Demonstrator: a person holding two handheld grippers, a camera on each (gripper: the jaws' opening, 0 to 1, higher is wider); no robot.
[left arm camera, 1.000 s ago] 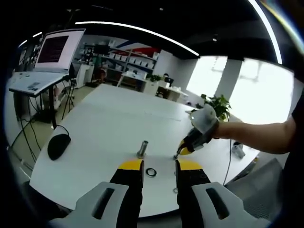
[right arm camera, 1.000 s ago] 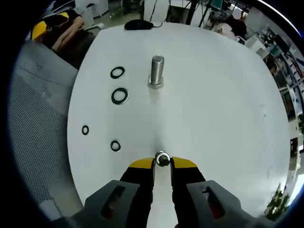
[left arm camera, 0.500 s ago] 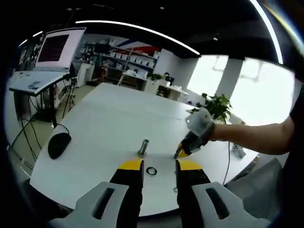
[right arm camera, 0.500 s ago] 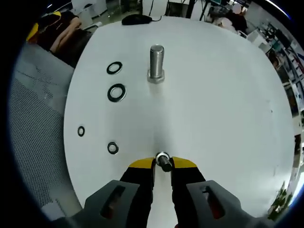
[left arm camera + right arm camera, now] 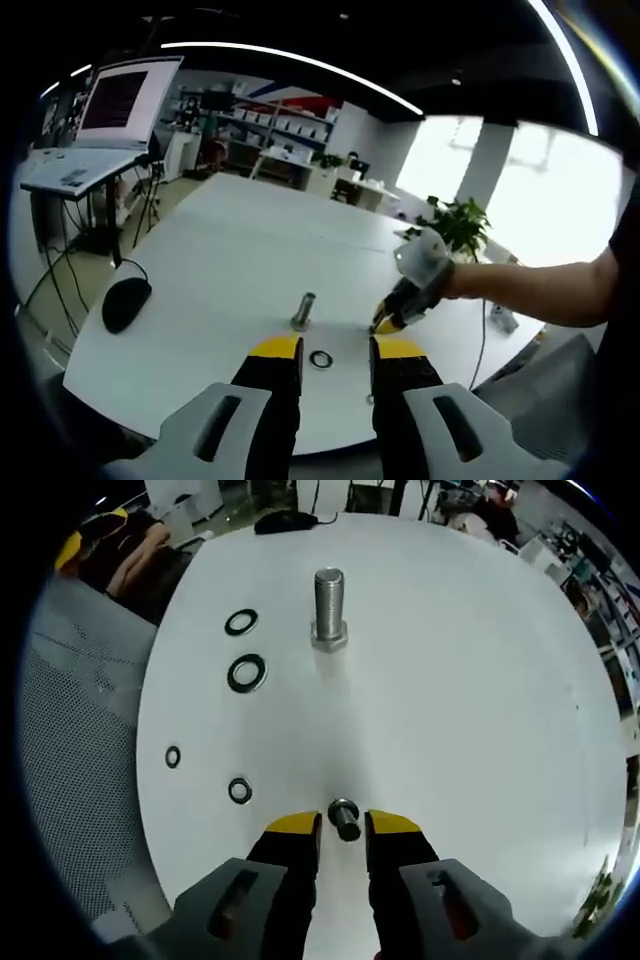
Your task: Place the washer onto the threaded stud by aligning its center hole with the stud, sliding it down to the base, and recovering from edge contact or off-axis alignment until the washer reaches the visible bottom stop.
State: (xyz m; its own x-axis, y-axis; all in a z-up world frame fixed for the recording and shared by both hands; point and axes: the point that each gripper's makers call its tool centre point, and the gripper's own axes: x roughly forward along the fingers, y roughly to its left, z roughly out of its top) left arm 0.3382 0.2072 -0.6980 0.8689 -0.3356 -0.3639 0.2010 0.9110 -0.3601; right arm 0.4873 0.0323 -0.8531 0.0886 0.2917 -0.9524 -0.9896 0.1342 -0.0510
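The threaded stud [image 5: 329,608] stands upright on its hex base on the white table [image 5: 470,700]; the left gripper view has the stud [image 5: 303,311] mid-table. My right gripper [image 5: 343,826] is open, with a small metal piece [image 5: 344,818] lying on the table between the yellow tips, a thin gap on each side. Loose washers lie left of the stud: two larger ones [image 5: 240,622] [image 5: 247,672] and two small ones [image 5: 173,756] [image 5: 240,790]. My left gripper [image 5: 336,348] hangs open above the near table edge, over a washer [image 5: 321,359]. The right gripper [image 5: 385,322] shows there in a gloved hand [image 5: 422,268].
A black mouse [image 5: 126,303] sits at the table's left edge, also the mouse [image 5: 285,522] beyond the stud. A laptop [image 5: 95,125] on a stand is off to the left. A grey mesh chair [image 5: 80,720] borders the table. A plant [image 5: 460,222] stands behind.
The right gripper's jaws have parted and let go of the small metal piece, which now lies on the table. The left gripper has barely moved.
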